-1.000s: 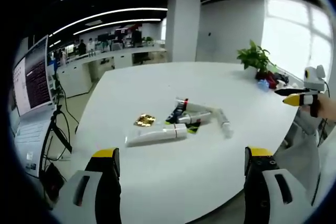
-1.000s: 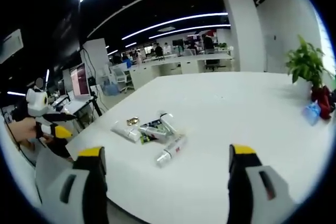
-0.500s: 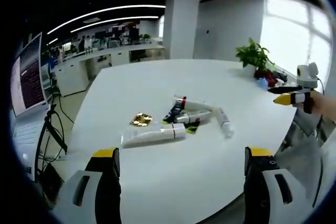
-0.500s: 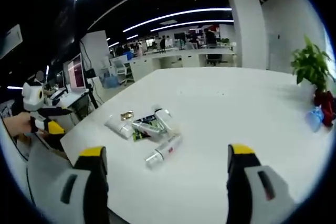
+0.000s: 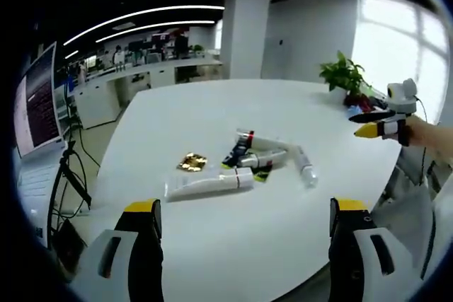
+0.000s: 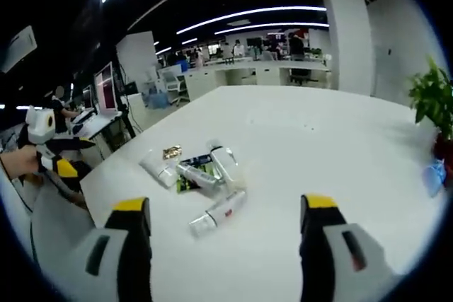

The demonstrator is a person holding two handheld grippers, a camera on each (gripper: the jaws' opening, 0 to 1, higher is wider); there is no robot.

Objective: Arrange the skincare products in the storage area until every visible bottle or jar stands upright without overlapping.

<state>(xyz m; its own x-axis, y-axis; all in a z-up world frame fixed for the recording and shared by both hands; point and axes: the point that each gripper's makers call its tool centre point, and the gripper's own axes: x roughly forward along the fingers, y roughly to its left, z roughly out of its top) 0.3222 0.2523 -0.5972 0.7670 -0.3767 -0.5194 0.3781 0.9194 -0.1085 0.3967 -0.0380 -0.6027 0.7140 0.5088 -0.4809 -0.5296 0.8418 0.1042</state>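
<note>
Skincare tubes (image 5: 244,164) (image 6: 202,185) lie flat in a loose, touching heap mid-way across the white table (image 5: 212,111) (image 6: 297,139). A gold packet (image 5: 192,163) (image 6: 171,151) sits just beside the heap. Potted plant (image 5: 345,76) (image 6: 433,97) stands at the table's far edge. Left gripper (image 5: 244,228) and right gripper (image 6: 223,224) hover short of the heap, jaws spread wide, holding nothing.

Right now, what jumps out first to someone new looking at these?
A heap of skincare tubes lies flat and overlapping mid-way across the white table, with a gold packet beside it and one clear tube a little apart. Both grippers hang short of the pile, jaws wide open, and a potted plant stands at the far edge.
</note>
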